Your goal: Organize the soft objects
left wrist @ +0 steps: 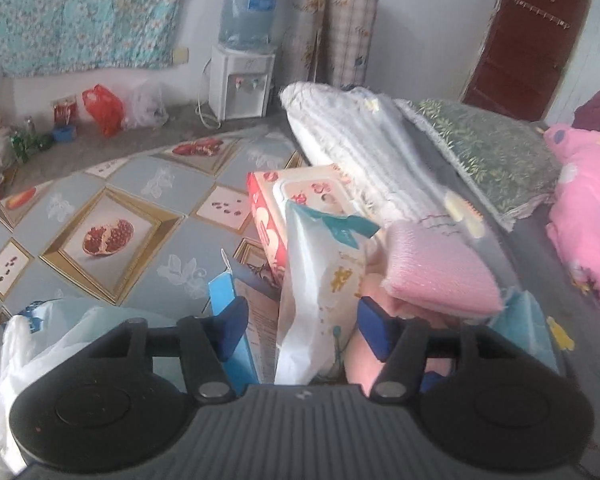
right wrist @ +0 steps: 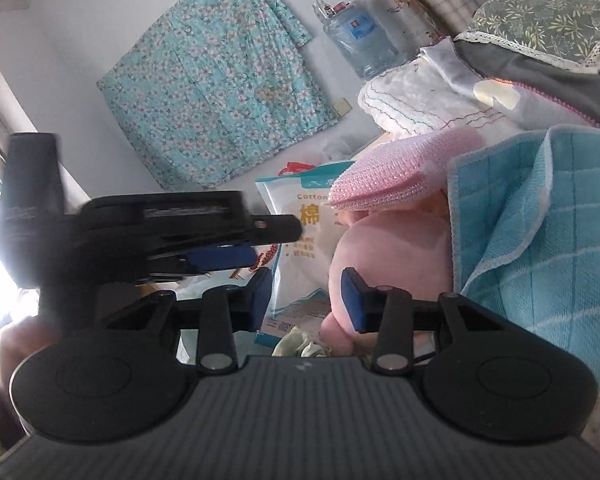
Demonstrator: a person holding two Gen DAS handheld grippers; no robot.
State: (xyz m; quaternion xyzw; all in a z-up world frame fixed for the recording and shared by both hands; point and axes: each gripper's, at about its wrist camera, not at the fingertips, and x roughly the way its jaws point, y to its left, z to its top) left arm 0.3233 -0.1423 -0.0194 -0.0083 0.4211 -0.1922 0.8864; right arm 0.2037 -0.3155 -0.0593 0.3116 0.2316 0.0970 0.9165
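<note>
Left gripper [left wrist: 302,330]: jaws partly apart, astride a white tissue pack [left wrist: 320,300]; pads not seen pressing it.
Right gripper [right wrist: 306,296]: narrow gap, pads clear of pack and pink plush toy [right wrist: 388,244].
Pink cloth [left wrist: 440,276]: atop the plush.
Blue towel [right wrist: 540,232]: right of the plush.

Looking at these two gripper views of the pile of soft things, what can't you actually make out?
- Pink plush toy: right wrist view; the pink sponge and blue towel cover most of it.
- Cotton tissue pack: right wrist view; its lower print is too small to read.
- Left gripper: right wrist view; motion blur hides whether it grips the pack.
- Wipes box: left wrist view; the tissue pack hides its front.
</note>
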